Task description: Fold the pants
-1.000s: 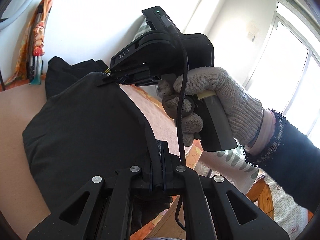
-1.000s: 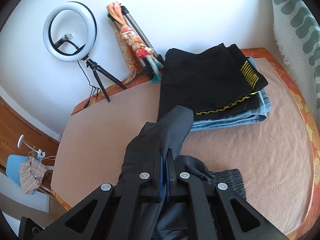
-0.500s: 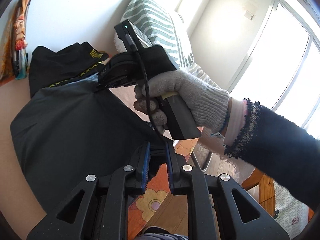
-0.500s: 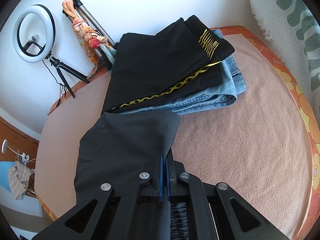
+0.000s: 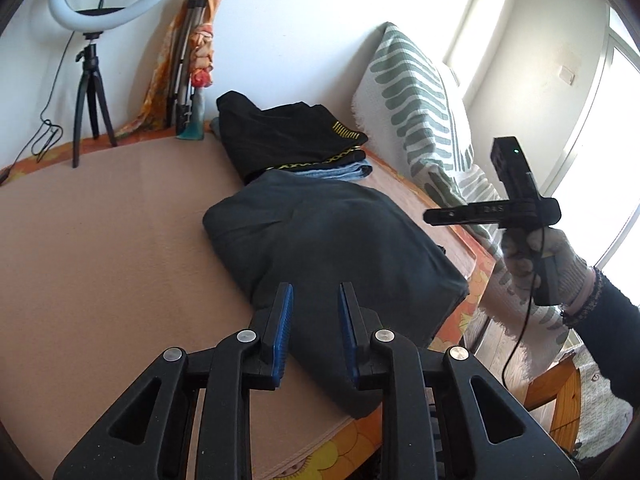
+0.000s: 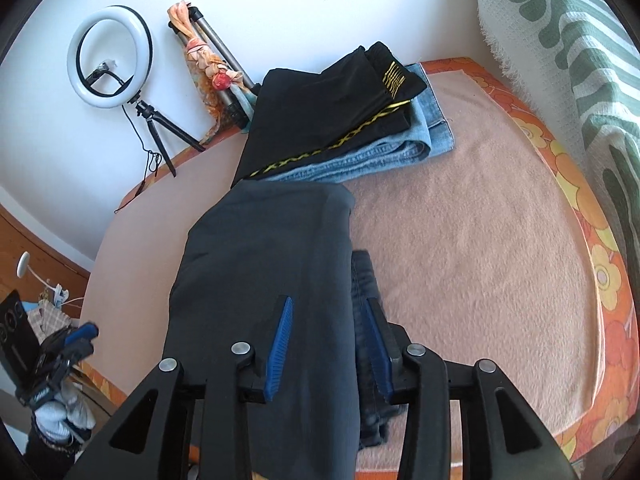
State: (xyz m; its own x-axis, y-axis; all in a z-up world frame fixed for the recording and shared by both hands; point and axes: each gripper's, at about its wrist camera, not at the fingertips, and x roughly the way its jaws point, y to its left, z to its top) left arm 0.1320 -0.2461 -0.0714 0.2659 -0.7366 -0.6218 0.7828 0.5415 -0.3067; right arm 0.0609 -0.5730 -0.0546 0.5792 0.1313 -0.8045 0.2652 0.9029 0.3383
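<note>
**Both grippers letting go above the folded dark pants**

Your dark grey pants [image 5: 332,248] lie folded on the pink blanket [image 5: 100,240], their far edge touching the stack of folded clothes [image 6: 340,120] – a black pair over blue jeans – that sits toward the wall.

Your left gripper [image 5: 314,304] hangs over the near end of the pants, on the side away from the stack. Its jaws are opening, still fairly narrow, and you can see the cloth below through the gap; the blue pads [image 5: 282,320] press on nothing.

Your right gripper [image 6: 328,320] is also over the pants, nearer the table edge than the stack. Its jaws are opening to a moderate gap. The folded edge of the pants runs between them, but the pads are not clamped on it.

The ring light [image 6: 110,58] stands left of the stack against the wall; the green-patterned cushion [image 5: 424,120] leans to the stack's right.
</note>
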